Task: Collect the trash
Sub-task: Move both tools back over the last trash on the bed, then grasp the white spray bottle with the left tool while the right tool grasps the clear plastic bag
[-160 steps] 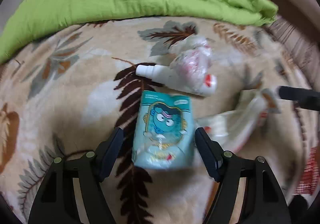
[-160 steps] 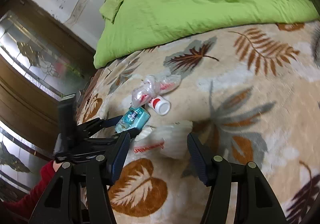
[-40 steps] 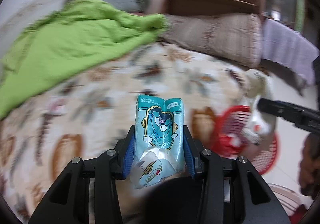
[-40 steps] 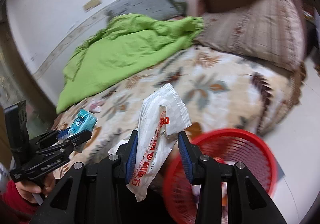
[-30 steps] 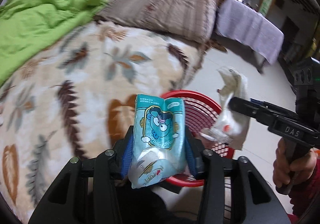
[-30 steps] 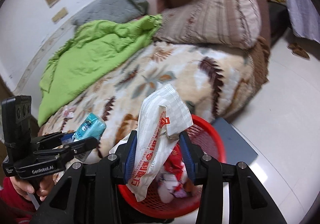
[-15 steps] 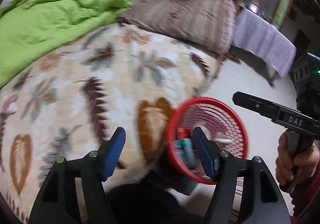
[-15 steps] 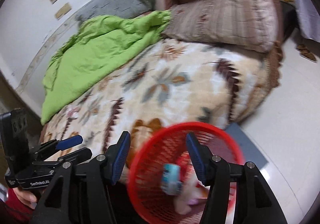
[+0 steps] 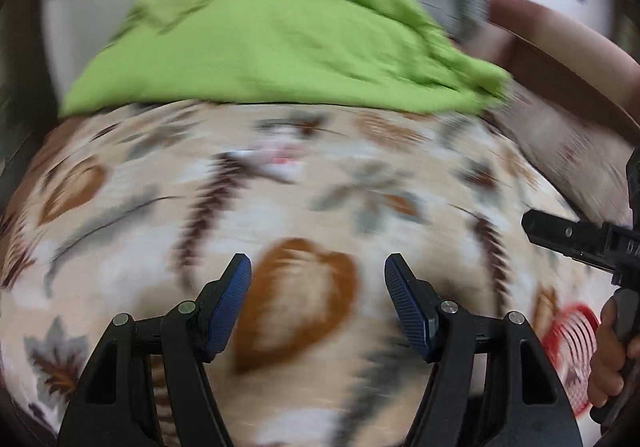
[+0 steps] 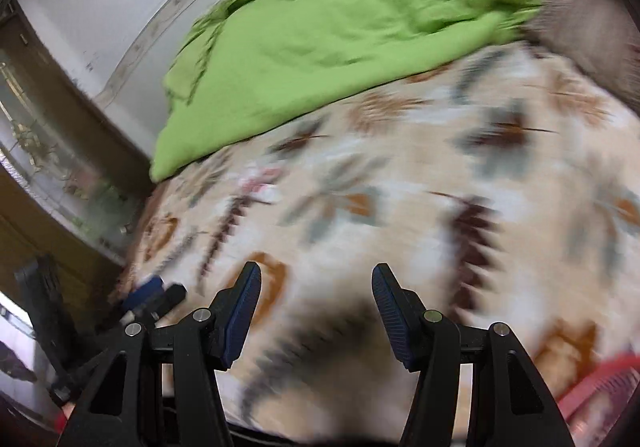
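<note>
Two black hand-held grippers with blue pads hang over one cream fleece blanket printed with brown and grey leaves [image 9: 168, 215]. The left gripper [image 9: 318, 279] and the right gripper [image 10: 316, 287] both stand open, nothing between the jaws. One blurred whitish scrap of plastic trash [image 9: 280, 155] lies on the blanket, near one crumpled lime-green quilt [image 9: 260, 47]. One red plastic basket [image 9: 572, 351] sits off the blanket's right edge

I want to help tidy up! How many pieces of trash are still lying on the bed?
1 blurry whitish-pink clump that I can make out, on the leaf-patterned blanket just below the green quilt. The blur may hide separate pieces in it.
</note>
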`<state>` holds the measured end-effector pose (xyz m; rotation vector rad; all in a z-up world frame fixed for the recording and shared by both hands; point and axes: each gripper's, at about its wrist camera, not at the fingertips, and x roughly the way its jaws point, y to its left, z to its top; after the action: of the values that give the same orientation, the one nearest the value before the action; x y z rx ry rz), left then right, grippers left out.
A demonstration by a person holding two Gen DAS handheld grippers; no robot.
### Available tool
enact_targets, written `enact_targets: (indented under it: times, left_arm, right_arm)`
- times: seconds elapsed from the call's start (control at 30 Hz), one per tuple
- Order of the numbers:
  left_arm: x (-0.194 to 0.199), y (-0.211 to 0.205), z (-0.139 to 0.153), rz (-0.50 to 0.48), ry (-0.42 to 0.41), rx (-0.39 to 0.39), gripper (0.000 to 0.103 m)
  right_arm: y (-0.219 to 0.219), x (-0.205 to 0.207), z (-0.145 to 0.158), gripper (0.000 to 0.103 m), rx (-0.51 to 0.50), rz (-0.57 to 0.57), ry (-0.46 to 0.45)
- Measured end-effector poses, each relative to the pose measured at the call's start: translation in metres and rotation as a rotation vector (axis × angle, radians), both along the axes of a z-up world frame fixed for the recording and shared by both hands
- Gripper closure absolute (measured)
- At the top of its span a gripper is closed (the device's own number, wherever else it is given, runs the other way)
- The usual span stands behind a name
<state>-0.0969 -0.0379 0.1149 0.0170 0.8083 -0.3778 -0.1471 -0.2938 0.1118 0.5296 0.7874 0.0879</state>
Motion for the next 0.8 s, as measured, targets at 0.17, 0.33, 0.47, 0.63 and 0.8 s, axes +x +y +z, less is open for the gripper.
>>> enact_targets:
  times: [0.17, 0.33, 0.47, 0.63, 0.8]
  left_arm:
    - [0.035, 0.056, -0.012, 0.141, 0.026, -0.032, 0.035]
    - [0.060, 0.087, -0.025, 0.218, 0.052, -0.050, 0.035]
    - [0.074, 0.096, -0.029, 0.232, 0.046, -0.047, 0.035]
    - [0.089, 0.102, -0.036, 0.235, 0.061, -0.071, 0.035]
    - [0.097, 0.100, -0.045, 0.222, 0.075, -0.071, 0.035]
  right_arm:
    - [0.047, 0.109, -0.008, 0.037, 0.066, 0.079, 0.043]
    - [0.077, 0.207, -0.037, 0.035, 0.112, 0.083, 0.131]
    - [0.085, 0.265, -0.065, 0.035, 0.083, 0.027, 0.222]
    - [0.083, 0.300, -0.090, 0.054, 0.119, 0.020, 0.284]
    - [0.067, 0.306, -0.088, 0.066, 0.125, 0.019, 0.246]
